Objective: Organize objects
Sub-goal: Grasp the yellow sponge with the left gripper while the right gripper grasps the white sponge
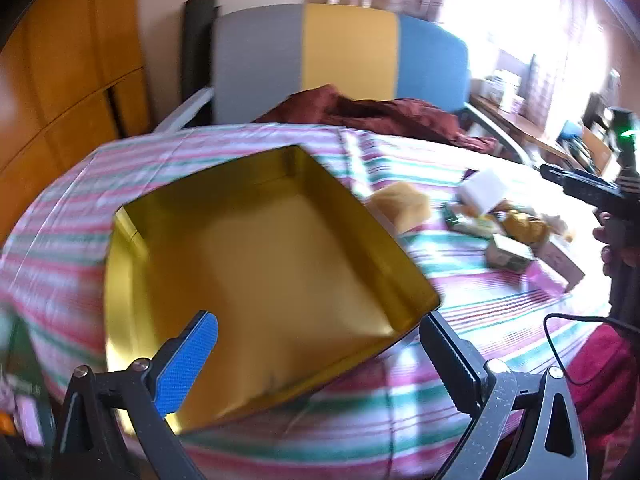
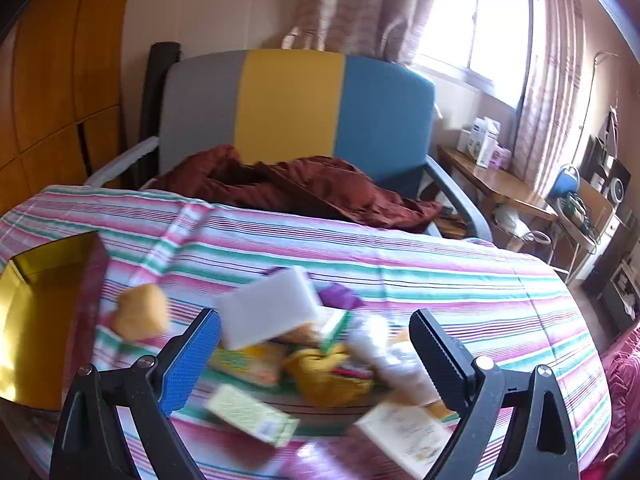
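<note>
A gold metal tin (image 1: pixel 256 280) lies open and empty on the striped tablecloth, and my left gripper (image 1: pixel 320 344) hovers over its near side, open with nothing between the fingers. In the right wrist view the tin (image 2: pixel 36 320) sits at the far left. My right gripper (image 2: pixel 316 344) stands open above a pile of small packets (image 2: pixel 320 368): a white block (image 2: pixel 268 308), a yellow wrapped item (image 2: pixel 140 312), a purple piece (image 2: pixel 340 296) and small boxes (image 2: pixel 248 412). In the left wrist view the same pile (image 1: pixel 508 228) lies at the right, with the right gripper's body (image 1: pixel 600 192) above it.
An armchair (image 2: pixel 292 108) in grey, yellow and blue stands behind the table with a dark red cloth (image 2: pixel 304 188) on its seat. A wooden cabinet (image 2: pixel 52 80) is at the left, a side desk (image 2: pixel 492 176) with boxes at the right. The tablecloth (image 2: pixel 440 280) drops off at the table's edges.
</note>
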`<move>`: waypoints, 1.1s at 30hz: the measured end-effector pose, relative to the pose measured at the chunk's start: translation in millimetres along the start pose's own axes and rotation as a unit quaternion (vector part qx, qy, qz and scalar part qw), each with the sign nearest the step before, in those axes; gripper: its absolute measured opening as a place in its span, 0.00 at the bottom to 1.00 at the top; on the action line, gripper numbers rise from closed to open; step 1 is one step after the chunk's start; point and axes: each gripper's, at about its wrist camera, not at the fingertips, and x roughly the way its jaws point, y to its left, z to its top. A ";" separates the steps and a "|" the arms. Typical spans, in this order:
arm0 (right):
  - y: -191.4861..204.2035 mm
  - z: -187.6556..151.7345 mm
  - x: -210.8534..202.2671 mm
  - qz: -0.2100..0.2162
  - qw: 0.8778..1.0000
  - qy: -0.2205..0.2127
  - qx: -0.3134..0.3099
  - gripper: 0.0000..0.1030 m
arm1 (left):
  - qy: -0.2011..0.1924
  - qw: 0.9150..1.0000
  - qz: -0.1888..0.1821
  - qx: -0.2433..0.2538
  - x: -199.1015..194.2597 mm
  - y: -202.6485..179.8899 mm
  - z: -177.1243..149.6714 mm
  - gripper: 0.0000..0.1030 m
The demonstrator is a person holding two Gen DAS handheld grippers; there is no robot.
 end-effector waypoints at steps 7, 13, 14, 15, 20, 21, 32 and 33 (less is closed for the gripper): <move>-52.5 -17.3 26.4 0.016 0.997 0.024 0.075 0.94 | 0.002 0.994 -0.030 0.107 32.8 -49.8 53.7 0.98; -64.1 -18.8 27.4 0.035 0.994 0.030 0.099 0.94 | 0.031 0.985 -0.038 0.167 86.7 -79.7 88.6 0.98; -65.4 -18.8 27.3 0.038 0.994 0.030 0.103 0.94 | 0.035 0.983 -0.039 0.177 95.0 -84.7 92.2 0.98; -66.5 -18.9 27.5 0.041 0.993 0.029 0.105 0.94 | 0.039 0.980 -0.037 0.190 103.9 -89.5 94.8 0.98; -66.5 -18.5 30.5 0.052 0.992 0.034 0.108 0.94 | 0.071 0.971 -0.028 0.225 148.4 -98.5 109.3 0.98; -65.2 -17.8 31.8 0.053 0.992 0.034 0.107 0.94 | 0.081 0.969 -0.029 0.230 158.1 -98.9 112.5 0.98; -56.4 -19.4 37.5 0.061 0.993 0.045 0.086 0.94 | 0.139 0.964 -0.070 0.215 210.7 -96.0 120.6 0.82; -56.0 -19.4 38.2 0.063 0.993 0.047 0.086 0.94 | 0.145 0.963 -0.088 0.210 210.6 -97.0 119.9 0.66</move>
